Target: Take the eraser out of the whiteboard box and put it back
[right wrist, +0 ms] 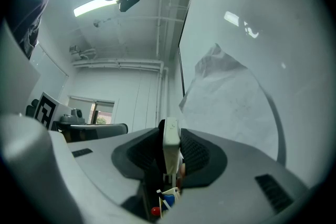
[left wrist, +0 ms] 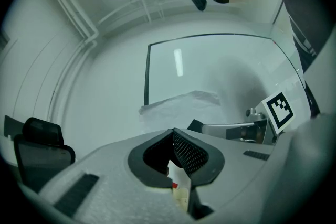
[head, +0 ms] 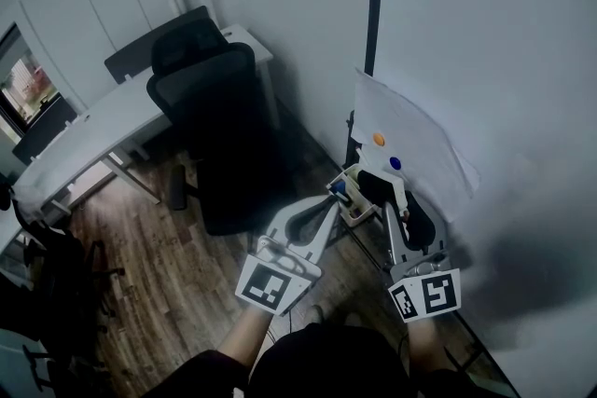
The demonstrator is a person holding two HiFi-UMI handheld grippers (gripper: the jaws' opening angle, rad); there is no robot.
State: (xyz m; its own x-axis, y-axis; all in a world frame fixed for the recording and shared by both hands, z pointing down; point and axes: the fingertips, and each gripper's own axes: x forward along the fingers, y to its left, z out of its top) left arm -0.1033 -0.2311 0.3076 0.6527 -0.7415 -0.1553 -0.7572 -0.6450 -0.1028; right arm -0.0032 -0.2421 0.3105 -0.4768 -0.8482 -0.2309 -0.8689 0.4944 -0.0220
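Eraser (right wrist: 170, 149) first: stood on its thin edge, tall side up and down, squeezed between the pads of the right gripper (right wrist: 171, 135). Hung just over the whiteboard box (head: 359, 217), with a blue marker (right wrist: 168, 201) peeking out right below. Looked to need only a short drop straight down to go back in. Showed the left gripper (left wrist: 172, 136) pinched shut on nothing, near the box, less handy than the right. Found no words or brand names to read, only black and white squares on the cubes (head: 426, 295).
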